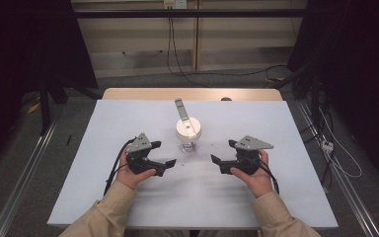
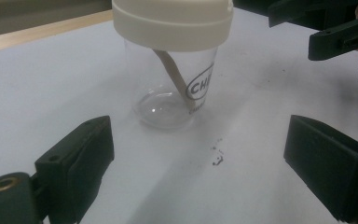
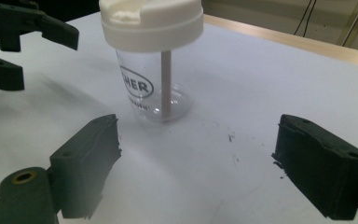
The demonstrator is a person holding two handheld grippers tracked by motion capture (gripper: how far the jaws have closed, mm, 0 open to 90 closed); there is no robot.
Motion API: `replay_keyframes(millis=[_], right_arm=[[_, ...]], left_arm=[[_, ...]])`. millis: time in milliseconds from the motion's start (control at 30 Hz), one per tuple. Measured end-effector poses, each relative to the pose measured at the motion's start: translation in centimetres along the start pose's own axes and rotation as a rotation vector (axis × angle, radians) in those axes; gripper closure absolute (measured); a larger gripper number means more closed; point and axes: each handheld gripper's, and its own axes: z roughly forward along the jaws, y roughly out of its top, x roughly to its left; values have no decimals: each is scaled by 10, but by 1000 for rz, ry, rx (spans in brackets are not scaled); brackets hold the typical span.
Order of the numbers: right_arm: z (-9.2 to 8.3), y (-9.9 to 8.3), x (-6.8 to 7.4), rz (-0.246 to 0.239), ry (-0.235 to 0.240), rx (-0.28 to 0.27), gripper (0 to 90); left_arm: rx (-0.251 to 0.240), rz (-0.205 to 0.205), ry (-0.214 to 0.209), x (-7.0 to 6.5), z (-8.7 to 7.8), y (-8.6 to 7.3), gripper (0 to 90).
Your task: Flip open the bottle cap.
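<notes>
Cup [image 1: 188, 132] stands between left gripper [image 1: 164, 159] and right gripper [image 1: 223, 157], untouched.

A clear plastic cup [image 1: 188, 143] with a cream-white round lid [image 1: 188, 128] stands upright on the pale grey surface [image 1: 128, 123], near the middle of it. The cup carries a dark oval logo with letters on its wall. A beige flat stick [image 1: 180, 109] passes through the lid; it leans, with its lower end resting on the bottom of the cup, and its upper part rises above the lid
</notes>
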Motion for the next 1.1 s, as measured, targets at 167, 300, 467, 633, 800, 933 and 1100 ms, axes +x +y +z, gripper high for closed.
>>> replay_keyframes(millis=[167,300,467,633,800,933,1100], right_arm=[[-9,-10,-3,7,-8,4,133],[-18,-16,-5,3,-15,3,132],[-25,-22,-7,12,-24,-2,130],[-30,-27,-9,14,-32,1,129],[-37,-31,-11,17,-32,2,129],[-44,-37,-14,22,-48,11,126],[-52,-42,-18,24,-56,10,112]], left_arm=[[9,-13,8,3,-10,-7,81],[17,-19,19,6,-21,-13,81],[5,-25,39,8,-35,-17,80],[4,-35,46,11,-44,-22,80],[11,-24,52,11,-48,-24,80],[15,-25,52,12,-51,-26,80],[18,-29,64,14,-57,-30,80]])
